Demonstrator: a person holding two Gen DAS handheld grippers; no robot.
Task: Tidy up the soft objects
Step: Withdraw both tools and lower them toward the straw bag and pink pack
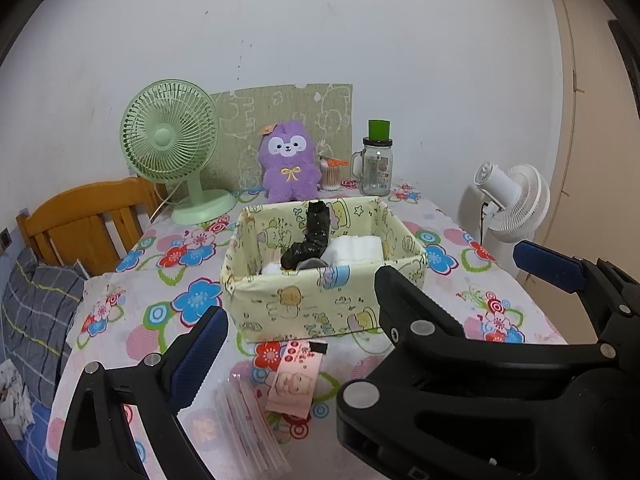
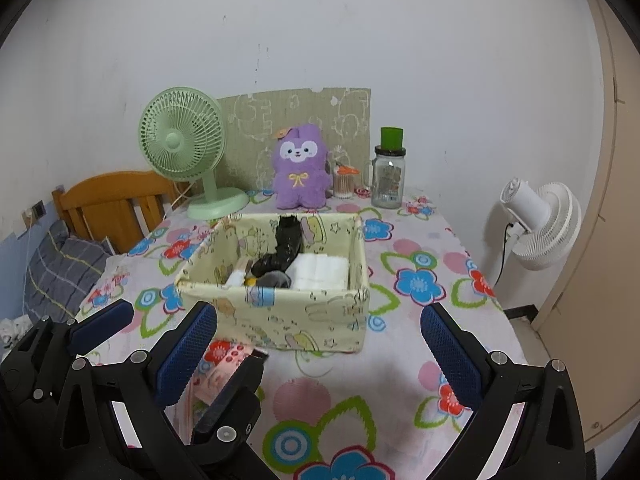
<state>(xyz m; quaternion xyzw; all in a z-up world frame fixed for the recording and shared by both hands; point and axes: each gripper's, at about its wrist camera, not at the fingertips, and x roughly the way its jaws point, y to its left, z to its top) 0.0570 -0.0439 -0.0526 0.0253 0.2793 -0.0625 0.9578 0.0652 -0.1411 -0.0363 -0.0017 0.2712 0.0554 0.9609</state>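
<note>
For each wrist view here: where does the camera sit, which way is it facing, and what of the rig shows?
Left wrist: low over the near table edge, facing the fabric box and wall; left gripper open, right gripper intruding at right.
Right wrist: beside it, facing the fabric box; right gripper open, left gripper at lower left.
Shared: box, purple plush, green fan.

Fabric storage box (image 1: 320, 300), matt printed cloth. Inside, crinkled glossy black plastic bag (image 1: 310, 240) beside soft white folded cloth (image 1: 354, 250). Fluffy purple plush toy (image 1: 290, 162). Smooth green plastic fan (image 1: 172, 148). Clear glass jar (image 1: 376, 170). Varnished wood chair (image 1: 86, 220). Floral cloth over desk (image 2: 400, 364). Left tool (image 1: 292, 346): matt black plastic, textured blue pads (image 1: 200, 360).
</note>
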